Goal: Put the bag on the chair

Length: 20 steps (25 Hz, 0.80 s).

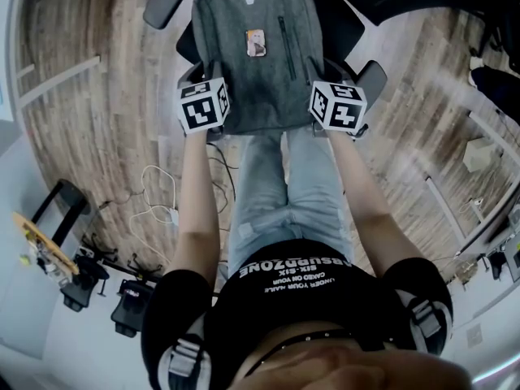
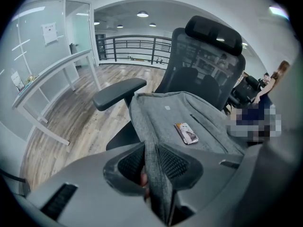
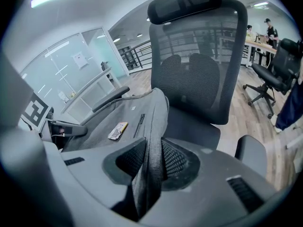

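A grey backpack (image 1: 256, 55) with a small picture tag (image 1: 256, 42) on its front lies over the seat of a black office chair (image 1: 166, 2). My left gripper (image 1: 213, 128) is shut on the bag's near left edge, and the grey fabric (image 2: 156, 174) is pinched between its ribbed pads. My right gripper (image 1: 329, 127) is shut on the near right edge, with a fold of fabric (image 3: 149, 169) clamped between its pads. In the gripper views the bag (image 2: 189, 122) (image 3: 123, 119) slopes up toward the mesh backrest (image 3: 199, 65) between the armrests (image 2: 118, 91).
Wooden floor (image 1: 97, 120) surrounds the chair, with white cables (image 1: 154, 205) on it at my left. My own legs (image 1: 280, 193) stand right behind the chair. A white desk frame (image 2: 52, 89) stands to the left. Other office chairs (image 3: 272, 79) and people (image 2: 270, 86) are at the right.
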Each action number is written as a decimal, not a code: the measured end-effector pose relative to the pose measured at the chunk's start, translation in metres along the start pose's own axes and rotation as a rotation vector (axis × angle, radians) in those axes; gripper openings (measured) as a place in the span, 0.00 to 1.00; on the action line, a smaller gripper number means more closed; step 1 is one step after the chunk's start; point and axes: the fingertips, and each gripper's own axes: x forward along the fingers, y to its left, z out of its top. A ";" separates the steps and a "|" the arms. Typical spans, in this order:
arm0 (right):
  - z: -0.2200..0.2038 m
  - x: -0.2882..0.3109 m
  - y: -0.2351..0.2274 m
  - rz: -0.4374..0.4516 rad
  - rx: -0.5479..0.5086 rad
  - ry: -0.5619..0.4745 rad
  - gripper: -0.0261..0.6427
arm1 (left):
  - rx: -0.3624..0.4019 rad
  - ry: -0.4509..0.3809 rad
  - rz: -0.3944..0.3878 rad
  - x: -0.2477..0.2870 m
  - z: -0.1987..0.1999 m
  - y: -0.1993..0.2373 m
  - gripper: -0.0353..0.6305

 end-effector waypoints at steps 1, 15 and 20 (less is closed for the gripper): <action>-0.001 0.001 -0.001 -0.001 0.002 0.001 0.19 | 0.002 0.001 0.001 0.001 0.000 -0.001 0.20; -0.009 0.025 -0.015 -0.009 0.001 0.025 0.19 | -0.014 0.018 -0.005 0.029 -0.008 -0.001 0.20; -0.012 0.032 -0.015 -0.014 0.011 0.034 0.19 | -0.012 0.028 0.001 0.036 -0.010 0.003 0.20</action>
